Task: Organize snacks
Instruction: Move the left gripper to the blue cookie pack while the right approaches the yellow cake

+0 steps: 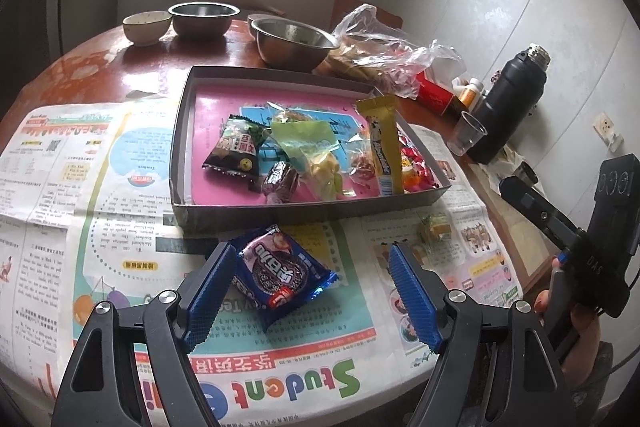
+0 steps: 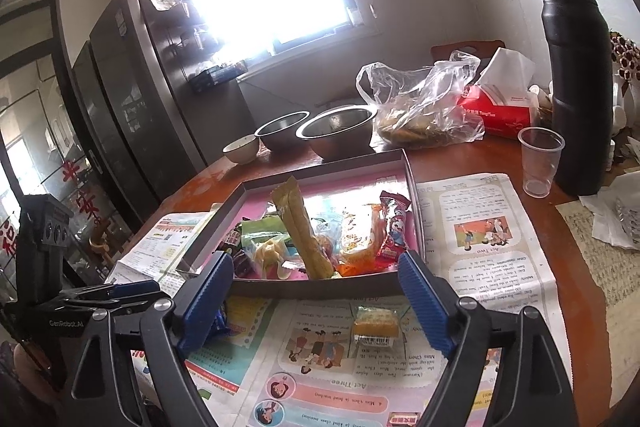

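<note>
My left gripper (image 1: pixel 312 291) stands wide apart over the blue cookie packet (image 1: pixel 282 273), which lies flat on the newspaper (image 1: pixel 120 227) just in front of the tray (image 1: pixel 304 205); its left pad looks to be touching the packet's edge. I judge the packet light, crinkly and slippery, with brittle biscuits inside, so I would pinch across its short sides, gently. My right gripper (image 2: pixel 316 301) is also spread open and empty, above the small yellow cake packet (image 2: pixel 376 323) on the paper: soft and squashable, best taken by its sealed ends.
</note>
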The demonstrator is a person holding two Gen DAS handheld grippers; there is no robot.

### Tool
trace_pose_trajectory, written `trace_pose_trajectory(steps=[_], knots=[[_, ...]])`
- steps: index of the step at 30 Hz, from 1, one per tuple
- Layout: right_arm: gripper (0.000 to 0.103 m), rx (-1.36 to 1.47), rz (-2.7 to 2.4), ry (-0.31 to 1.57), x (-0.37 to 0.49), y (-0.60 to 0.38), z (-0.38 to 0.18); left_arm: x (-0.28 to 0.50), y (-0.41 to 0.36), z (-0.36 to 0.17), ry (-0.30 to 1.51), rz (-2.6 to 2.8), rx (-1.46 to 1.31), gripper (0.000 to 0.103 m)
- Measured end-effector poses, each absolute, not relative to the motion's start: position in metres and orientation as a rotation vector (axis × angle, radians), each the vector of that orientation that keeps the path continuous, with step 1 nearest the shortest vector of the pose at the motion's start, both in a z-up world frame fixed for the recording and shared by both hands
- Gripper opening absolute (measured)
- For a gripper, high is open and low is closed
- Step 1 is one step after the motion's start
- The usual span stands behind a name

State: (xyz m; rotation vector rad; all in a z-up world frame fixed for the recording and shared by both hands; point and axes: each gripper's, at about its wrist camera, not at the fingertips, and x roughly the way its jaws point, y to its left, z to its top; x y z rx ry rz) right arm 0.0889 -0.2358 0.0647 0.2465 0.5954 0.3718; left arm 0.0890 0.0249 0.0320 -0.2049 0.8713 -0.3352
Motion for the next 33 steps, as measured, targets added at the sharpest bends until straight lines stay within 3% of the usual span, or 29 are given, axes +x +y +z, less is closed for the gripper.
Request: trace_pose_trajectory(steps=[33], knots=[[0.084, 0.199, 0.353, 0.711, 0.074, -0.227, 0.026, 0.079, 0.005, -0.007, 0.967, -0.264, -0.189, 0.08]])
